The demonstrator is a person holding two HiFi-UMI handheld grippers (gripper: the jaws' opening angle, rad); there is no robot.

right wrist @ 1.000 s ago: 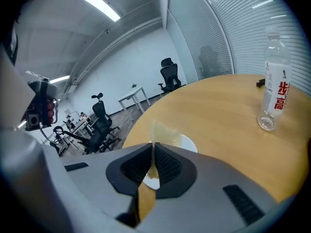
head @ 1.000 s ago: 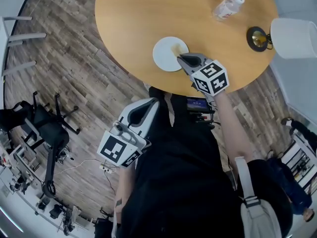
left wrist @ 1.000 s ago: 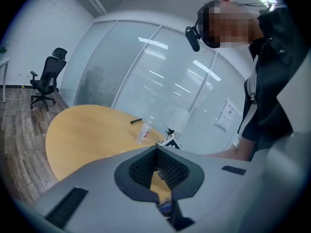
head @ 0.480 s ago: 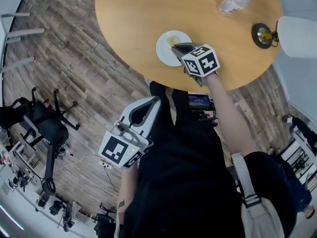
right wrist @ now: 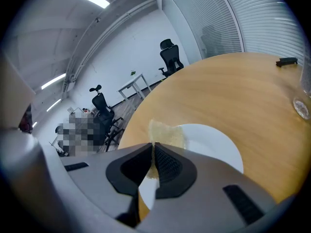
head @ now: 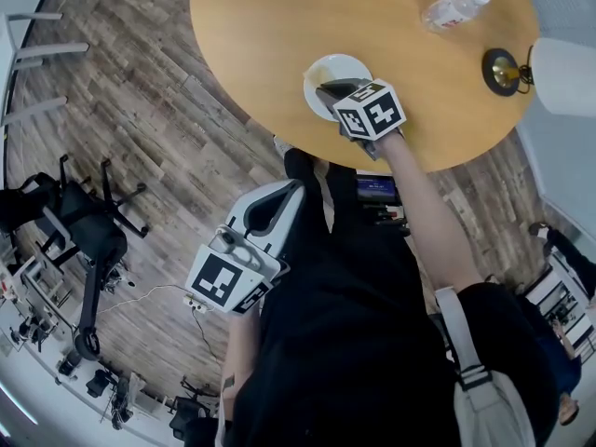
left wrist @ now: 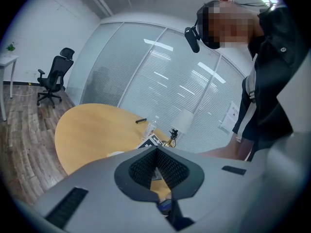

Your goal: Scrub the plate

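**Right gripper has slid leftward over the plate**

Closest in, the left gripper (left wrist: pixel 156 149) hangs by the person's side, its jaws pressed together on nothing. Farther out, the right gripper (right wrist: pixel 152 144) pinches a yellowish pad (right wrist: pixel 167 134) that lies on the plate (right wrist: pixel 214 144), near the table's (right wrist: pixel 233 91) front edge. Nothing steadies the plate. Short, flat, overlapping strokes with light pressure would probably keep it from skidding.

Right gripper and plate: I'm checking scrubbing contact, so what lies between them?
A yellowish scrub pad, pinched by the right gripper, rests on the plate. The right gripper view shows it.
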